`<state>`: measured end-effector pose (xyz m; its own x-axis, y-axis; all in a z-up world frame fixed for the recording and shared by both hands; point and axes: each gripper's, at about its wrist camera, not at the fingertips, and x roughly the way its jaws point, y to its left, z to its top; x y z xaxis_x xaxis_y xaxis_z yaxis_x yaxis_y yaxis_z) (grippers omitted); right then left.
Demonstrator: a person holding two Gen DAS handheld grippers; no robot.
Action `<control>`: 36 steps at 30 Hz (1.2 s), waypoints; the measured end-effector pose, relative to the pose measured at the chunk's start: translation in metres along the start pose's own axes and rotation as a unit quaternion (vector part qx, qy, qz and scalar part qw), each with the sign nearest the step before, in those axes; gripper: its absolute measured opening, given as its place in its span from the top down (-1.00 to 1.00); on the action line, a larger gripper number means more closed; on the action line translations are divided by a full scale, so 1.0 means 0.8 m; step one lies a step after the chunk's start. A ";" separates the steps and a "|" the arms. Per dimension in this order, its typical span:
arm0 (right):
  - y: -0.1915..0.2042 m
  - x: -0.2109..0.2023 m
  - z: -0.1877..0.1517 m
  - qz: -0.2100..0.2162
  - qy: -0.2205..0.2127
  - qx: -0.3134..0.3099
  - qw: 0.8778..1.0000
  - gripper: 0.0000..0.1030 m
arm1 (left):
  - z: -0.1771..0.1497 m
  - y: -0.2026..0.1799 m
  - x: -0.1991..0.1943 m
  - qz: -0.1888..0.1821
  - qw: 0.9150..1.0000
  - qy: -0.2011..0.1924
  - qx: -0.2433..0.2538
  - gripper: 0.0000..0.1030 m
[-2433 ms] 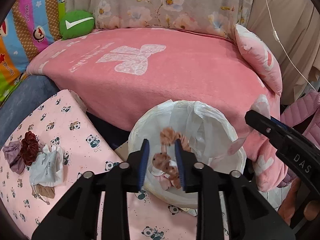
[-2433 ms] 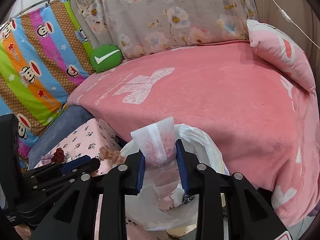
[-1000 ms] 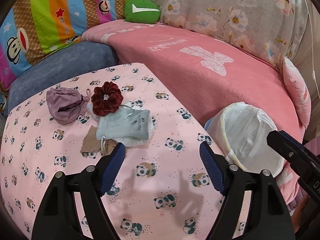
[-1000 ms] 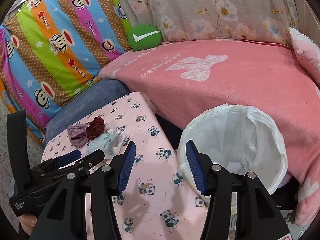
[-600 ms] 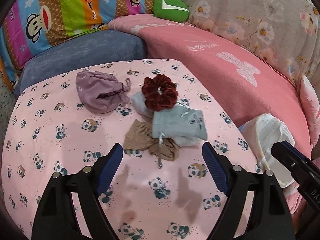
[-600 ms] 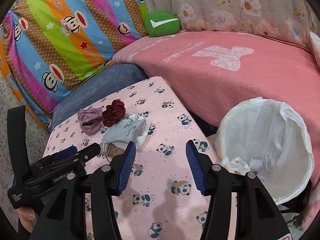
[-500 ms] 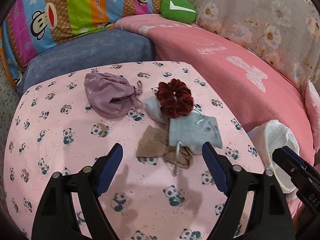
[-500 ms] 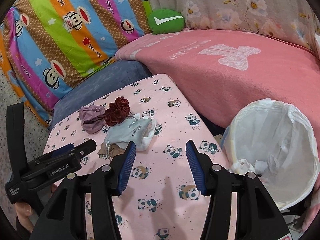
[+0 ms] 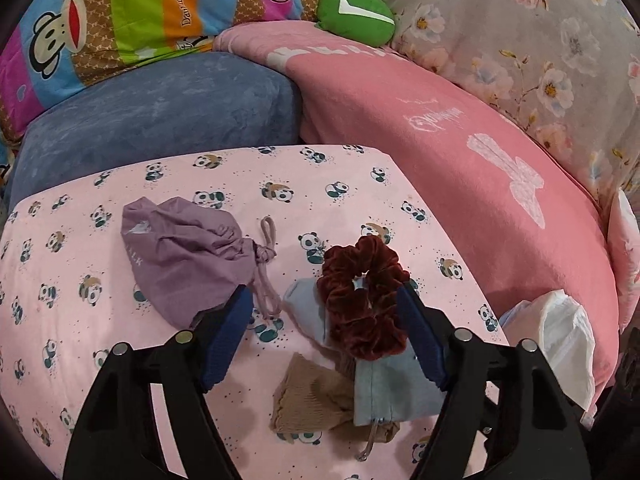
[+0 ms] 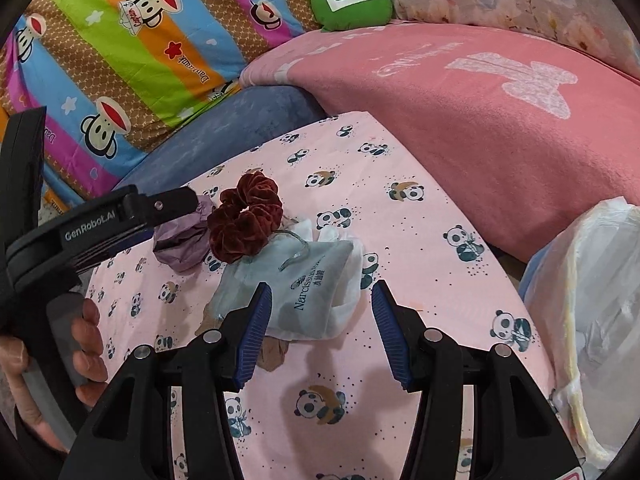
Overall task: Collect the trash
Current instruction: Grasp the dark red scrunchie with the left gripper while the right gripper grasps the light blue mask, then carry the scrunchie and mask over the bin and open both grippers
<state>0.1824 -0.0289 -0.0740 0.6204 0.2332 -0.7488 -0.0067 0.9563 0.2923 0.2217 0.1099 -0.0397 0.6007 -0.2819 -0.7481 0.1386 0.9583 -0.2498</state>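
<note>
Item 1. Panda-print pink cloth (image 9: 120,360), covering a flat surface; carries every loose item below.

Item 2. Dark red velvet scrunchie (image 9: 364,300), near the middle of the cloth, lying on the top end of the grey pouch. In the left wrist view it sits between the left jaws, nearer the right-hand pad; whether it touches that pad cannot be told.

Item 3. Grey-blue drawstring pouch (image 10: 308,288) with printed lettering, at 5 o'clock from the scrunchie in the right wrist view, lying over a white bag whose edge shows beneath it.

Item 4. Tan ribbed fabric piece (image 9: 312,396), partly under the pouch, at 7 o'clock from the scrunchie in the left wrist view.

Item 5. Mauve drawstring bag (image 9: 184,260), crumpled, at 9 o'clock from the scrunchie, cord trailing toward it.

Item 6. White-lined trash bin (image 10: 592,320), off the cloth's edge at 3 o'clock in the right wrist view, beside the pink blanket (image 10: 500,128).

Item 7. Left gripper (image 9: 326,340): jaws spread fairly wide and just been closing; scrunchie and pouch top lie between them, nothing clamped.

Item 8. Right gripper (image 10: 318,332): jaws at a middling gap, gripping nothing, poised over the lower edge of the pouch. A hand (image 10: 76,344) holding the left gripper's handle shows at 8 o'clock.

Item 9. Green cushion (image 9: 354,14) with white tick, at 12 o'clock on the blanket.
</note>
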 end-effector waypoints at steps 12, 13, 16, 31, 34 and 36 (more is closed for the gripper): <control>0.006 0.009 -0.005 0.013 -0.007 -0.015 1.000 0.82 | -0.006 -0.009 0.007 -0.030 0.999 0.017 0.027 0.77; 0.006 0.008 -0.005 0.012 -0.012 -0.016 1.000 0.82 | -0.004 -0.009 0.001 -0.031 0.999 0.011 0.027 0.77; 0.006 -0.019 0.004 0.014 -0.040 -0.016 0.999 0.83 | 0.002 -0.011 -0.025 -0.033 0.999 -0.008 0.028 0.77; -0.034 -0.150 0.031 0.004 -0.138 0.012 0.990 0.83 | 0.006 -0.075 -0.104 -0.046 0.994 -0.064 0.072 0.77; -0.050 -0.174 0.027 -0.002 -0.151 0.022 0.988 0.83 | 0.001 -0.094 -0.109 -0.053 0.993 -0.064 0.083 0.77; -0.059 -0.185 0.025 -0.006 -0.158 0.028 0.987 0.83 | -0.003 -0.109 -0.111 -0.058 0.992 -0.063 0.090 0.77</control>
<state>0.1064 -0.1120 0.0349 0.8334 0.1471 -0.5327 0.0396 0.9456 0.3230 0.1546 0.0515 0.0467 0.6646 -0.3945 -0.6345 0.3449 0.9153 -0.2078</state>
